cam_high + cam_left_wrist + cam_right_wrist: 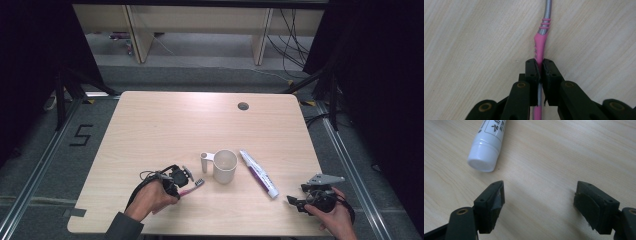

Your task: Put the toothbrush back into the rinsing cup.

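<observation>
Left gripper view | fingers (529, 72) clamp pink toothbrush (540, 46) handle | on table (474, 50)

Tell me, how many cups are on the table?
1. The white cup stands near the middle of the table, between the toothbrush on its left and the toothpaste tube on its right. Nothing seems hidden.

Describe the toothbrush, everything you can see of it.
The toothbrush has a slim handle, grey with a pink rubbery-looking grip section and thin pink rings further up. In the high view its head, with pale bristles, points toward the white cup and ends just short of it. It lies flat on the wooden table, near the front edge. The left tool is shut on the pink part of the handle, one pad on each side.
</observation>
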A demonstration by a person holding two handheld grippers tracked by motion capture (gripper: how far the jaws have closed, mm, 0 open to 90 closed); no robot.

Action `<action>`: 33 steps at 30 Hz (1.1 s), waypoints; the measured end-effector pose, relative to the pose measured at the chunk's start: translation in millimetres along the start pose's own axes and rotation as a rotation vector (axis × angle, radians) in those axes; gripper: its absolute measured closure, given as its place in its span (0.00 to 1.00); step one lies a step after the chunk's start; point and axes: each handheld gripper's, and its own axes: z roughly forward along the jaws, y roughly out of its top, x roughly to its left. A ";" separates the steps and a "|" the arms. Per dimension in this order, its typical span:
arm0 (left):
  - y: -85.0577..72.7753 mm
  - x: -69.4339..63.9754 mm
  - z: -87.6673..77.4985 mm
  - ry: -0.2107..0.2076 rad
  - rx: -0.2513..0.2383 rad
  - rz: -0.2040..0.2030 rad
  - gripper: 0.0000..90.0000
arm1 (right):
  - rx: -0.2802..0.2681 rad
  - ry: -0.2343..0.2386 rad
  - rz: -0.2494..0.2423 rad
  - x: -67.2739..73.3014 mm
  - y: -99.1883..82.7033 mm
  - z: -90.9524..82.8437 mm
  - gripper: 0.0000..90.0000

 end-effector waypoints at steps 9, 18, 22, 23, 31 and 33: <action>-6.6 4.0 -8.4 -0.003 -0.063 -0.019 0.93 | -0.015 0.001 0.018 0.8 -0.2 -0.9 0.28; -16.8 13.5 -21.5 -0.012 -0.144 -0.045 0.93 | -0.037 -0.012 -0.003 -0.3 0.1 -0.8 0.28; -23.0 18.2 -27.5 -0.003 -0.213 -0.056 0.93 | -0.033 -0.011 0.001 -0.3 0.2 -1.4 0.28; -23.0 18.2 -27.5 -0.003 -0.213 -0.056 0.93 | -0.033 -0.011 0.001 -0.3 0.2 -1.4 0.28; -35.5 23.6 -33.6 0.028 -0.388 -0.133 0.93 | -0.040 -0.022 -0.019 -2.0 0.6 -1.4 0.28; -36.5 24.0 -34.6 0.029 -0.410 -0.140 0.93 | -0.039 -0.021 -0.017 -1.9 0.5 -1.4 0.28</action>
